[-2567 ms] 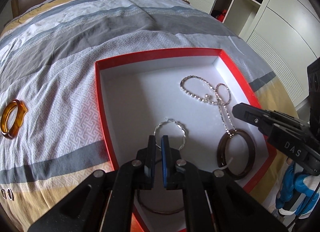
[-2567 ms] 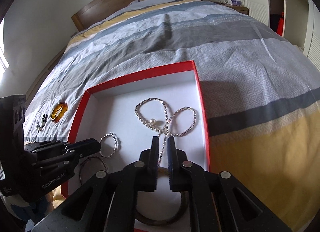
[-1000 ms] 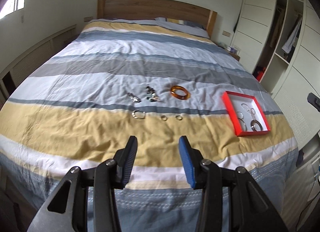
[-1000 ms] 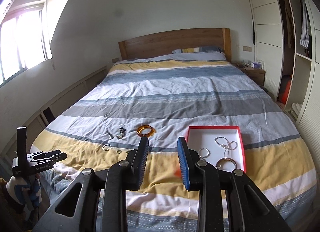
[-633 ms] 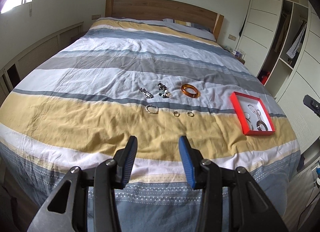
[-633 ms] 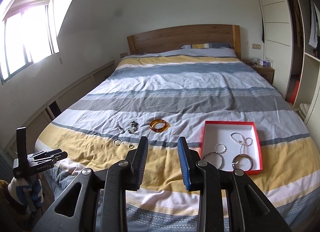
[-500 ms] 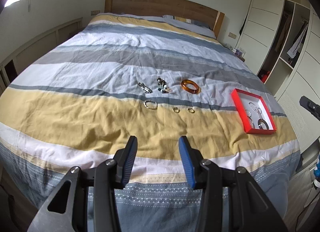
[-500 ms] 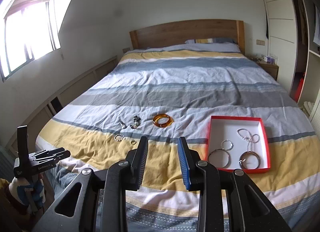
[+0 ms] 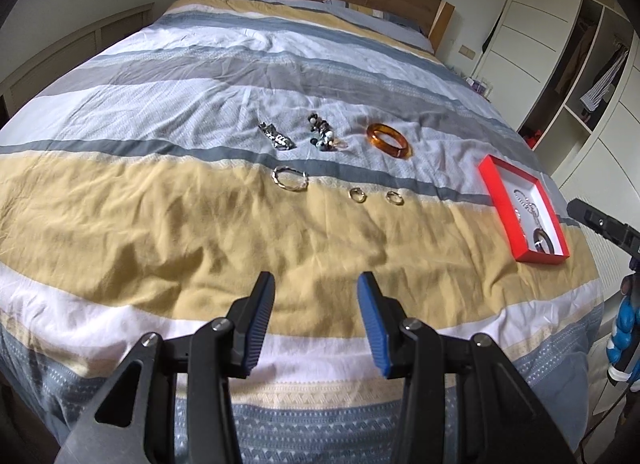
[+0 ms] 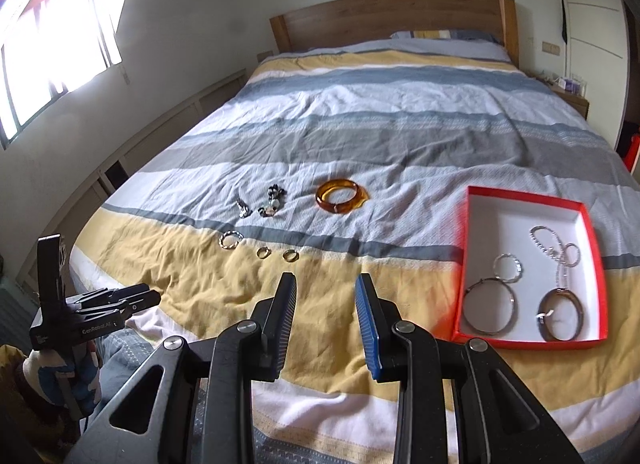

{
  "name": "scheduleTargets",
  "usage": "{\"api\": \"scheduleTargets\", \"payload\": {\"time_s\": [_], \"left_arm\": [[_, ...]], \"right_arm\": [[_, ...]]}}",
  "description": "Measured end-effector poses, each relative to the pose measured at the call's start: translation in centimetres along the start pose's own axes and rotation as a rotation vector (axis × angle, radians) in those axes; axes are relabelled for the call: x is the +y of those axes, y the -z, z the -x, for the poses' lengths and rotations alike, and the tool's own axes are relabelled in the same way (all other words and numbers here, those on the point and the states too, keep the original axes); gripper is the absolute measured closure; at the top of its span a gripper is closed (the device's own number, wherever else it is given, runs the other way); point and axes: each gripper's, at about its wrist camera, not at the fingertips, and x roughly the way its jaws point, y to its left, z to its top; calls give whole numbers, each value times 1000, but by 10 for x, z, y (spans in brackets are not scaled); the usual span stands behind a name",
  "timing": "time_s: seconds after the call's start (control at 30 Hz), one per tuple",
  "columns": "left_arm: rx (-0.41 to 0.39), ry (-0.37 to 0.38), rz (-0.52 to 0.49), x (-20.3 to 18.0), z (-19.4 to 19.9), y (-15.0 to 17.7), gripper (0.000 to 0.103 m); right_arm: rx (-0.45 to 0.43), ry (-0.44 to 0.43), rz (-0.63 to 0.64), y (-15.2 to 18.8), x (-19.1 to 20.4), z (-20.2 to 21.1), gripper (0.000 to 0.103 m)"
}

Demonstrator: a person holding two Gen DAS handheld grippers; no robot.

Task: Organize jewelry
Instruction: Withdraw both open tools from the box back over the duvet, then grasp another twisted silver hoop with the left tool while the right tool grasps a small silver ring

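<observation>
Now both tools, left tool [image 9: 316, 318] and right tool [image 10: 326, 322], are open and empty; go slowly down to the orange see-through bangle [image 10: 340, 191] and pinch its rim.

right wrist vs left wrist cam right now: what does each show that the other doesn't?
Right wrist only: the window, and the red box's contents laid out plainly: two large bangles, a small ring and a chain necklace.

Left wrist only: the open wardrobe shelves with hanging clothes.

Both: the amber bangle, the loose jewelry on the striped bedspread, the headboard, and both grippers open and empty, left gripper, right gripper.
</observation>
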Motion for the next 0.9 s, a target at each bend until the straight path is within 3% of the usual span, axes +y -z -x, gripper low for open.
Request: {"api": "scheduleTargets", "payload": {"time_s": [0.5,0.9], "left_arm": [[23,-11,23,33,-59,-39,62],[4,12,18,50,-101,-76,63]], "right_arm": [[143,-134,18,-2,29,-115,72],[196,-217,52,-12,66,-180,72]]}}
